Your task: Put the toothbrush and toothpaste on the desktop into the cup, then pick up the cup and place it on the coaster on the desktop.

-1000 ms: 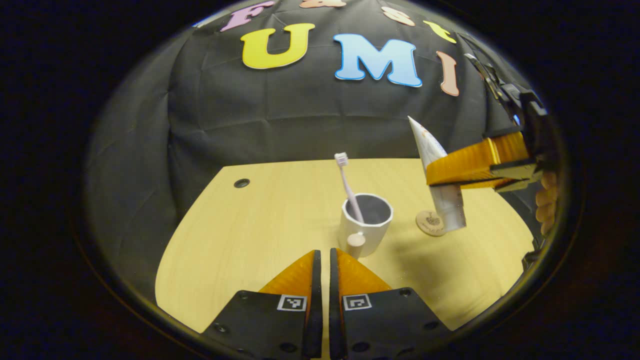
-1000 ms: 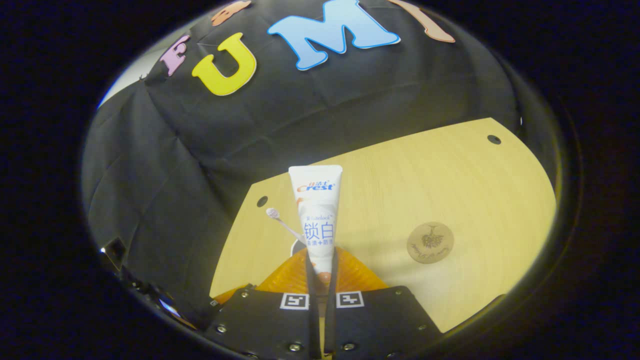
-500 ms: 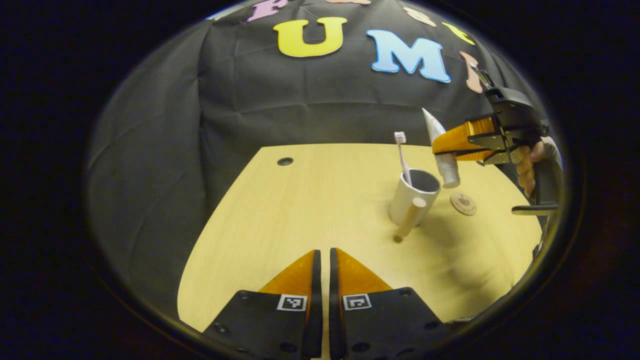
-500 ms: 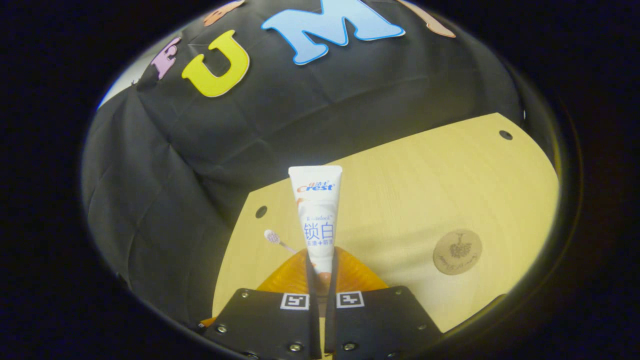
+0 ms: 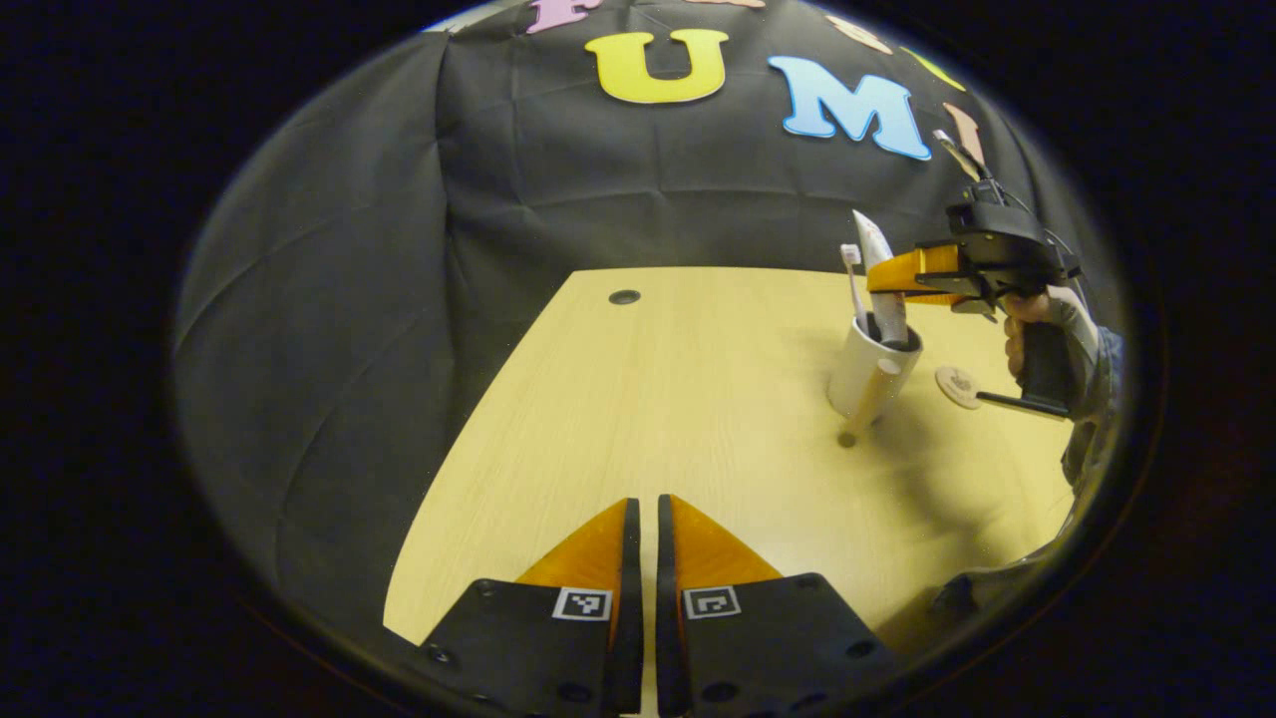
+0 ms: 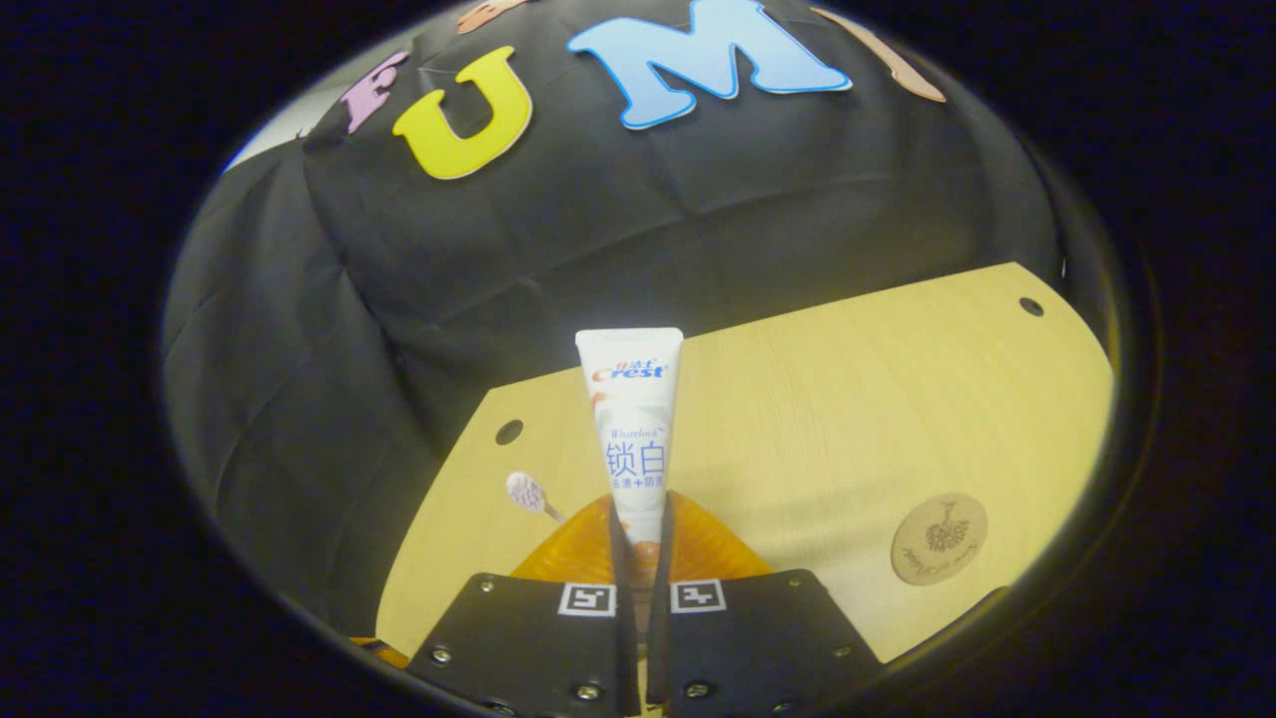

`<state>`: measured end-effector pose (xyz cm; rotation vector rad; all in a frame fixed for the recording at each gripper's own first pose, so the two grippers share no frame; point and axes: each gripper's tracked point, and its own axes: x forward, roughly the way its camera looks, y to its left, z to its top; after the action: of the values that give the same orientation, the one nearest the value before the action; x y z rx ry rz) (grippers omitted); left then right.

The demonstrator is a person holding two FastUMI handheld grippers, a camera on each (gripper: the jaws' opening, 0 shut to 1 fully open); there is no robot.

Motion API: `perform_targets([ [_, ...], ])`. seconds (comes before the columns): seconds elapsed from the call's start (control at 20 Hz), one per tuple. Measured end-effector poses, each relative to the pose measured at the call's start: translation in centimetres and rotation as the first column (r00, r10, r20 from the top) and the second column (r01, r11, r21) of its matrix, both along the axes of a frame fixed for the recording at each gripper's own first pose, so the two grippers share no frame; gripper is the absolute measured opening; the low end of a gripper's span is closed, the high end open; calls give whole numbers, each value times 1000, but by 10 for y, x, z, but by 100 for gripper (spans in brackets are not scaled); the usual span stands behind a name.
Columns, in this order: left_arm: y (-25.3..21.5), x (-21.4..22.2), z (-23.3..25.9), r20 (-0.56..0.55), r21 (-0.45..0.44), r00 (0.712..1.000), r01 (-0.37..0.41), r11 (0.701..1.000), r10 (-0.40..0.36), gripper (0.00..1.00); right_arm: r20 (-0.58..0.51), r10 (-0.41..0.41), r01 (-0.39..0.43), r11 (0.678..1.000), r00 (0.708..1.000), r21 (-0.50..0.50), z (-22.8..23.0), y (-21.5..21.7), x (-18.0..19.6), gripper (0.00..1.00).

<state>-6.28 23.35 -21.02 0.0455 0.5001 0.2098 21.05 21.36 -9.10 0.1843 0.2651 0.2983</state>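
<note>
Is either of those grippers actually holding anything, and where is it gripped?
The right gripper pinches the toothpaste near its lower cap end; the left gripper holds nothing.

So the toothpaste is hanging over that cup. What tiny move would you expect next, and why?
Probably the right gripper lowers a touch more and then opens its fingers. It is shut on the toothpaste, whose lower end already sits inside the cup beside the toothbrush, so letting go should drop it in. The coaster waits bare nearby.
</note>
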Motion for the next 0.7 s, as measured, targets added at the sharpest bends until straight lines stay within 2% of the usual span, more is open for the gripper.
perform_targets([
  [0.1,0,-3,-2,-10,-1,1000,-1,1000,1,12,42,16,-16,1000,999,-14,-1,6,-2,6],
  [0.2,-3,-5,-4,-13,-2,1000,5,1000,-5,12,48,12,-11,1000,999,-9,-7,5,-5,15],
  [0.3,-8,-3,-3,-12,1,1000,18,1000,-18,12,48,6,-6,1000,999,8,-10,3,-12,17],
  [0.35,-11,-1,-1,-10,3,1000,27,1000,-27,12,40,2,-2,1000,999,18,-12,1,-16,23],
  [0.45,-20,3,2,-8,5,999,46,999,-46,12,36,0,-1,1000,999,30,-11,-5,-25,28],
  [0.5,-24,6,2,-5,5,998,56,998,-56,12,31,-6,6,1000,999,27,-11,-10,-29,37],
  [0.55,-31,10,3,-2,3,998,69,998,-69,12,34,3,-4,999,999,34,-7,-11,-34,39],
  [0.65,-48,21,9,7,0,995,102,995,-102,12,38,10,-11,999,999,45,-1,-13,-43,55],
  [0.7,-57,25,13,13,-3,992,124,992,-124,12,41,16,-18,999,999,48,2,-16,-50,55],
])
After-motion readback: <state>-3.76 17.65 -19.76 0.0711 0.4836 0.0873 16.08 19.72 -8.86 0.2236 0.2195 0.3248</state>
